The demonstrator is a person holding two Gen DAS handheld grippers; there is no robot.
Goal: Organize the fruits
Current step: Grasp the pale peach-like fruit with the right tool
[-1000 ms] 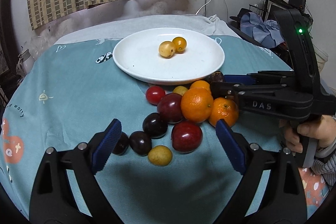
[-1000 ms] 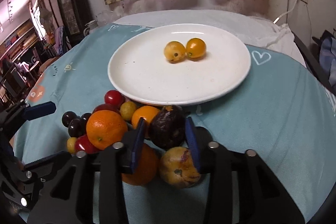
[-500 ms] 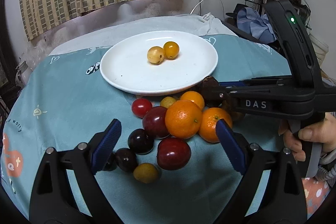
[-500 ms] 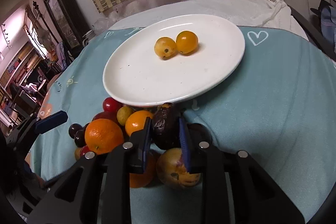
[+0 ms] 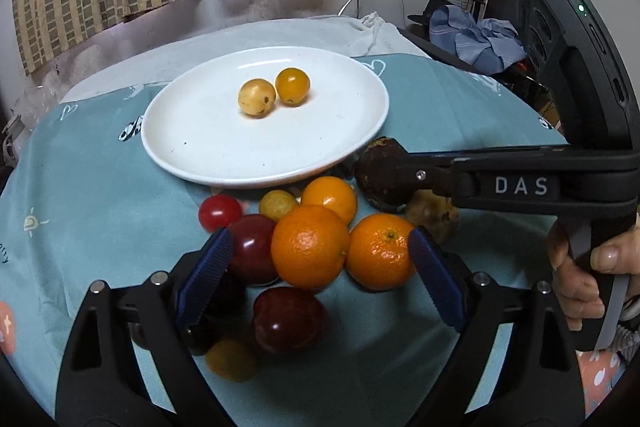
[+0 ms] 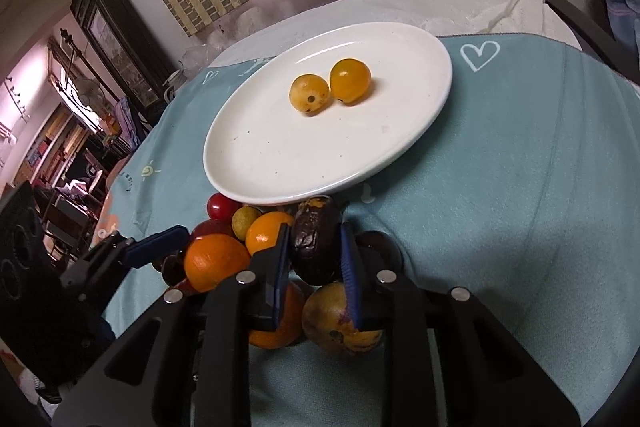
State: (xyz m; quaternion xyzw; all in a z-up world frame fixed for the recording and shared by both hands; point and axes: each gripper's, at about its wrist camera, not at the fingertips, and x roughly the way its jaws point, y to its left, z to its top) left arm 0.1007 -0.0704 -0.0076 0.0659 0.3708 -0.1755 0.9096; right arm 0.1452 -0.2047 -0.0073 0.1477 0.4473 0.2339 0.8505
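A dark wrinkled fruit is pinched between the blue pads of the right tool, just beside the near rim of the white plate. The left tool is held spread wide, its pads on either side of two oranges in the fruit pile lying on the teal cloth near the plate. Two small yellow fruits are seen touching each other on the plate.

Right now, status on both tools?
Right tool shut on dark wrinkled fruit beside plate. Left tool open over oranges. Fruit pile crowds around.
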